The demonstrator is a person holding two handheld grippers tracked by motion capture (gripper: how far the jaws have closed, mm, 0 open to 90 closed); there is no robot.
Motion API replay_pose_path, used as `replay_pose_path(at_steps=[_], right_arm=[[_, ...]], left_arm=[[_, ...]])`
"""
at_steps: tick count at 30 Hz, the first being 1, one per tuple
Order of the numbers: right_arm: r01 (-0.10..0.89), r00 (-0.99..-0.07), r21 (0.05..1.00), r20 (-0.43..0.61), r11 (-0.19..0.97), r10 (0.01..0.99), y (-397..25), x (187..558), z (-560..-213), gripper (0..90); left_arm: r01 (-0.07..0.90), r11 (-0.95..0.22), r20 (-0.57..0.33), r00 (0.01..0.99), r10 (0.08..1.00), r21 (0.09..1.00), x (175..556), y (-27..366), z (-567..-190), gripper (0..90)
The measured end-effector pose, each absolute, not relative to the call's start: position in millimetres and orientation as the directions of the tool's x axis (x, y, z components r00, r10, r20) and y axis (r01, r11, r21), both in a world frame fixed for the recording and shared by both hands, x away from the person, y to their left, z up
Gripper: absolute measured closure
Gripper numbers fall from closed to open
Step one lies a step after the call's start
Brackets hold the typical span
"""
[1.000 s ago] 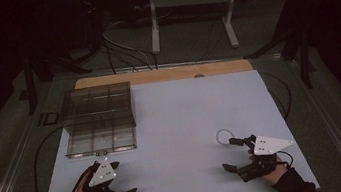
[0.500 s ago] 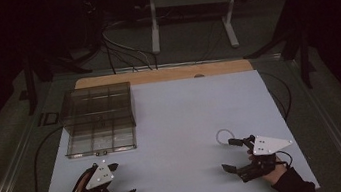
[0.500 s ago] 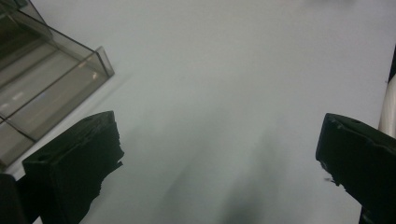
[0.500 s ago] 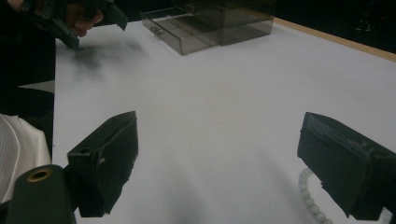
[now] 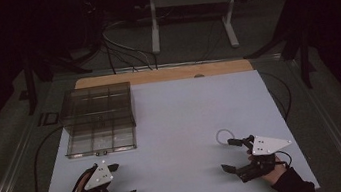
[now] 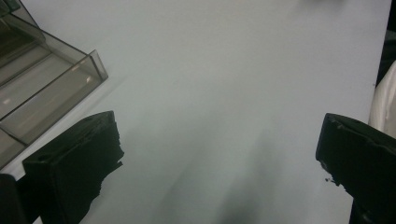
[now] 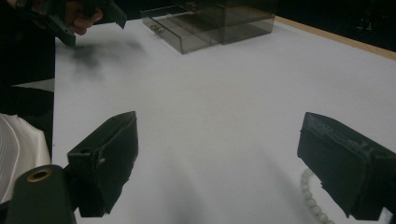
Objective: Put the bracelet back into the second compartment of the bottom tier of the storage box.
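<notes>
Right tool [image 5: 235, 154], jaws spread, rests just beside the bead bracelet [image 5: 223, 136] near the desk's [image 5: 187, 119] right front, placed for a pick. Left tool [image 5: 116, 180], also spread, waits before the clear drawer box [image 5: 98, 118], the likely destination.

There are no words, numbers, labels or signs to read anywhere in these pictures. The clear plastic box [image 5: 98, 118] near the left edge of the table [image 5: 187, 119] has no writing on it that can be made out. The grey plates on top of the two grippers are plain too.
</notes>
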State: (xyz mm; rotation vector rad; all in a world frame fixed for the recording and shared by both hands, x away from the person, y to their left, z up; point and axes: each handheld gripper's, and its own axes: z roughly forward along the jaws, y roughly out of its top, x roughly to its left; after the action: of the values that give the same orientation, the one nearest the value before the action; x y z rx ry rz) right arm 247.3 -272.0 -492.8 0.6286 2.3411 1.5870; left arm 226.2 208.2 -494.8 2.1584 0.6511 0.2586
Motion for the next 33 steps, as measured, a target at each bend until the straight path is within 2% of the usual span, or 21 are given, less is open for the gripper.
replay_pose_path(at_steps=[16,24,33], right_arm=[[0.184,-0.888,0.911,-0.007,0.369,0.459,-261,243,-466,12.6],[0.201,-0.875,0.905,-0.006,0.374,0.484,-262,248,-449,12.6],[0.198,-0.841,0.891,-0.059,0.408,0.538,-263,263,-435,12.6]], left_arm=[[0.363,-0.497,-0.058,0.848,0.527,0.788,227,206,-495,0.2],[0.354,-0.503,-0.055,0.855,0.516,0.788,227,205,-495,0.2],[0.353,-0.501,-0.053,0.854,0.518,0.790,226,205,-495,0.2]])
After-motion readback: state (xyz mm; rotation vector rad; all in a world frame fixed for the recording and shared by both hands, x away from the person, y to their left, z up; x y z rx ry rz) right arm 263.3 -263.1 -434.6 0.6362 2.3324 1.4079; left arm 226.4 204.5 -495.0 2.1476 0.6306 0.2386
